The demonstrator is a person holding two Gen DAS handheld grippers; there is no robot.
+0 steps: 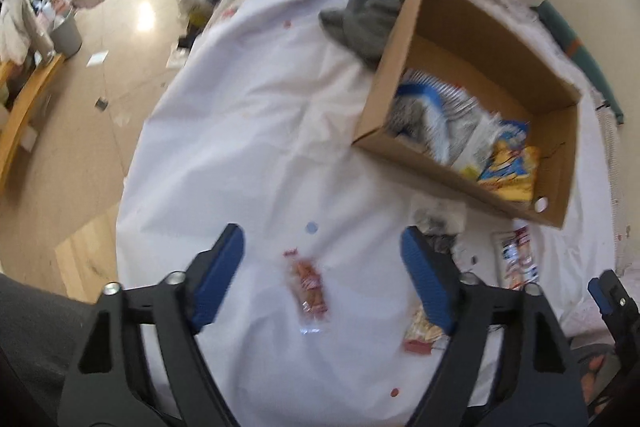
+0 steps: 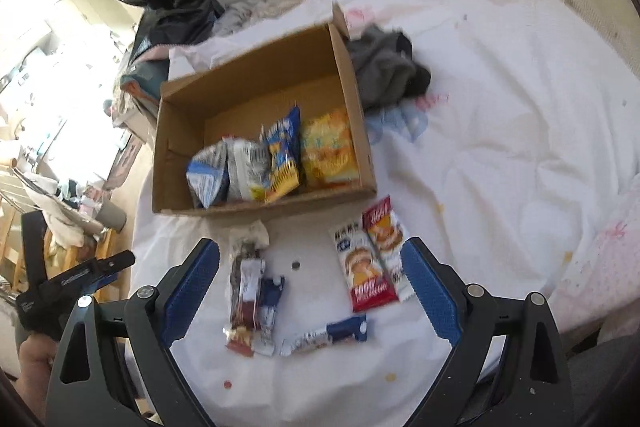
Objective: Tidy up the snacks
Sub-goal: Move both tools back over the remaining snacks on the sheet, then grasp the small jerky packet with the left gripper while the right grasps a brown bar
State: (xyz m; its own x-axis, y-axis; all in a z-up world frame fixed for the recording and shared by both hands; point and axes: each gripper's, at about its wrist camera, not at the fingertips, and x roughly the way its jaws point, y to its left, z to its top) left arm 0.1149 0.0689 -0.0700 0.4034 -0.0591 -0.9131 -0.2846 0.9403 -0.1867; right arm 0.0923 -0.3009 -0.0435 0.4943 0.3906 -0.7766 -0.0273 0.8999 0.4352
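left claw (image 1: 322, 277) agape over snack packet (image 1: 309, 285), cardboard box (image 1: 472, 39) beyond — grey cloth (image 1: 360, 23) beside

We see each claw built of black angular arms with triangular cutouts and round silver screws at the joints. The left claw (image 1: 322, 285) and right claw (image 2: 310, 285) carry blue textured pads (image 1: 218, 281) inside their fingers.

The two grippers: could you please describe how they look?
The left gripper and right gripper match: black angular frames with triangular cut-outs and silver bolts, carrying blue textured finger pads. No cables show.
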